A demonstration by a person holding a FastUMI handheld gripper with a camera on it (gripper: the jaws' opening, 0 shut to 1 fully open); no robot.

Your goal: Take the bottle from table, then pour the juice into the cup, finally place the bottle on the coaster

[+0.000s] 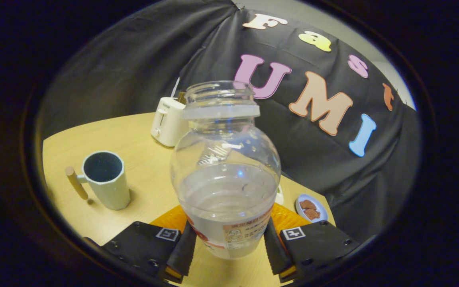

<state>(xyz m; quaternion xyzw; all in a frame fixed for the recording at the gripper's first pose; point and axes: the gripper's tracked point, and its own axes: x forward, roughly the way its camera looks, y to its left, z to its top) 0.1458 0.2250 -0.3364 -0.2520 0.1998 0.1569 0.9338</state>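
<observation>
A clear plastic bottle (226, 167) with no cap stands upright between my fingers, with clear liquid filling its lower half. My gripper (229, 229) is shut on the bottle, and both black fingers (182, 249) press on its labelled lower part. An orange coaster (169, 219) lies on the table under and behind the bottle's base, showing on both sides of it. Whether the base touches the coaster I cannot tell. A pale green cup (108, 181) with a wooden handle stands to the left, beyond the fingers, its dark inside open upward.
A white toaster (169, 121) stands at the far side of the wooden table (134, 135), behind the bottle. A small blue-rimmed dish with brown snacks (311, 208) sits just right of the coaster, near the table's edge and the black cloth wall.
</observation>
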